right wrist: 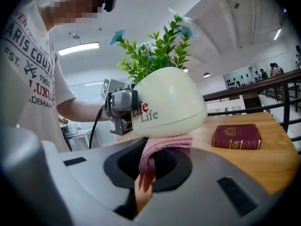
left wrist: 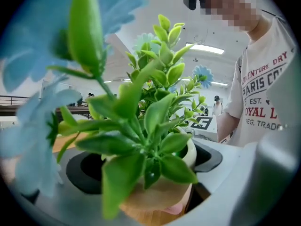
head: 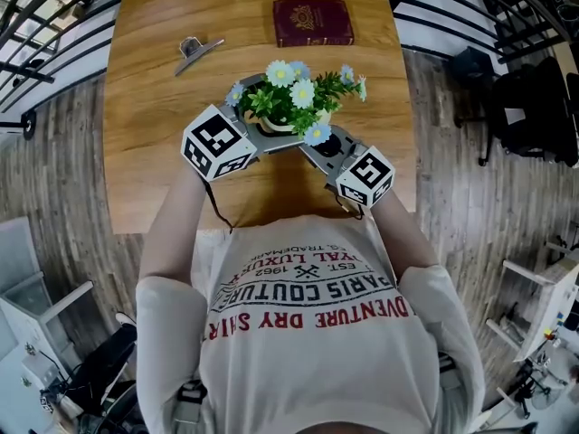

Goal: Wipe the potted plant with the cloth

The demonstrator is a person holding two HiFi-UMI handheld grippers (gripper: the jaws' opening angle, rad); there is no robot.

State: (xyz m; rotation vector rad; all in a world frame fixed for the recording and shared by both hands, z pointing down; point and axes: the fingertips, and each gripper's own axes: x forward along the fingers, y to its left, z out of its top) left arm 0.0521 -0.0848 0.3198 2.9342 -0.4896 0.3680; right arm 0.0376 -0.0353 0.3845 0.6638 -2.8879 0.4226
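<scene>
The potted plant (head: pixel 294 98), green leaves with pale blue flowers, stands over the middle of the wooden table (head: pixel 154 143). Its cream pot (right wrist: pixel 169 102) bears the print "Life". My left gripper (head: pixel 269 127) is shut on the pot, whose rim (left wrist: pixel 189 150) sits between the jaws in the left gripper view. My right gripper (right wrist: pixel 143 175) is shut on a pink cloth (right wrist: pixel 164 147), and the cloth presses against the underside of the pot. From the head view the foliage hides both the pot and the cloth.
A dark red book (head: pixel 313 23) lies at the table's far side, right of the pot in the right gripper view (right wrist: pixel 236 136). A metal clip (head: pixel 194 51) lies at the far left. Black railings (head: pixel 54 25) flank the table.
</scene>
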